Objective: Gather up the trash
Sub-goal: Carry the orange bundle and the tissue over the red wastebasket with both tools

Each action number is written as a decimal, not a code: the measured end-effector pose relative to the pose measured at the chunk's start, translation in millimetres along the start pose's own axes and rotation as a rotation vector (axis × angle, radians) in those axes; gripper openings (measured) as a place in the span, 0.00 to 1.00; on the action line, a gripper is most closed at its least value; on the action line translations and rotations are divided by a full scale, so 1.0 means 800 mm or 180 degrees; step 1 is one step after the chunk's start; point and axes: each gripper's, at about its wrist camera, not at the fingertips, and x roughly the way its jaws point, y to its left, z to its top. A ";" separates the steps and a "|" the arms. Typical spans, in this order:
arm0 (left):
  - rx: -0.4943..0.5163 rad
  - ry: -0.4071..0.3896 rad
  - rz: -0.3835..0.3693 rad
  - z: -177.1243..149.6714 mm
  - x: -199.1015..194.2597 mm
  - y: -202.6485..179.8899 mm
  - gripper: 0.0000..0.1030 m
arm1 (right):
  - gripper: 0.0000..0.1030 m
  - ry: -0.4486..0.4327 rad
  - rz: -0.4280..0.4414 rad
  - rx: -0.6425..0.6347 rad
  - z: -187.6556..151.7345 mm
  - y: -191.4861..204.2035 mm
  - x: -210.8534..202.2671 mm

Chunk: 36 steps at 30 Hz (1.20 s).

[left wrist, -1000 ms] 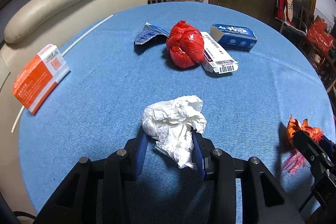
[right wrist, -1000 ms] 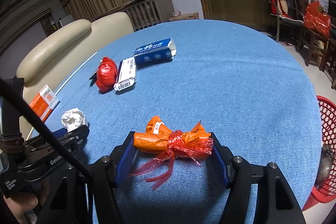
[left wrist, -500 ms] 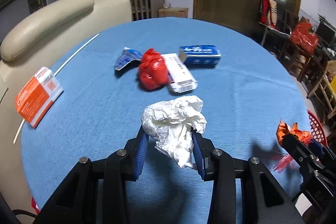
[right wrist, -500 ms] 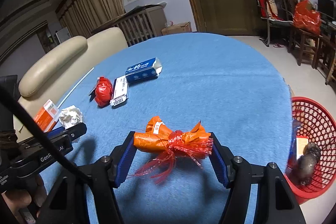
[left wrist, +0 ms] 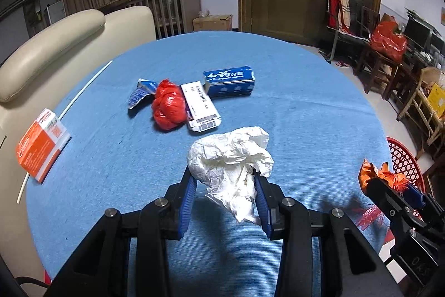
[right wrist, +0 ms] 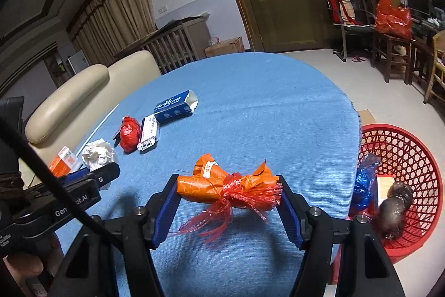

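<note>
My left gripper [left wrist: 225, 185] is shut on a crumpled white tissue [left wrist: 230, 160] and holds it above the blue table [left wrist: 292, 107]. My right gripper [right wrist: 229, 192] is shut on an orange wrapper tied with red ribbon [right wrist: 222, 183], above the table's right part. The wrapper also shows at the right in the left wrist view [left wrist: 378, 174]. A red mesh basket [right wrist: 417, 157] stands on the floor beyond the table's right edge, holding a blue bag, a card and a dark lump. A red bag [left wrist: 168, 107], a white box [left wrist: 201, 106], a blue box [left wrist: 229, 80] and a blue scrap [left wrist: 140, 93] lie mid-table.
An orange and white box [left wrist: 41, 144] and a thin white stick [left wrist: 83, 91] lie at the table's left edge. A cream sofa [left wrist: 55, 41] stands behind it. Wooden chairs [right wrist: 389, 46] and a door stand at the back right.
Both grippers have risen and pulled back with their loads. The table items look farther off, and the red basket has come into fuller view on the right.
</note>
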 end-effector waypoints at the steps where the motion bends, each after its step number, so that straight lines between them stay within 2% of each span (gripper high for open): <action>1: 0.0007 -0.0003 -0.0003 0.000 -0.001 -0.002 0.41 | 0.67 -0.0011 0.0001 0.0004 0.000 -0.001 -0.002; 12: 0.0120 -0.0039 -0.0104 0.006 -0.006 -0.036 0.41 | 0.67 -0.0090 -0.0054 0.0119 0.002 -0.026 -0.019; 36: 0.0355 -0.0023 -0.0359 0.016 -0.006 -0.110 0.40 | 0.67 -0.0180 -0.0386 0.0439 0.001 -0.109 -0.047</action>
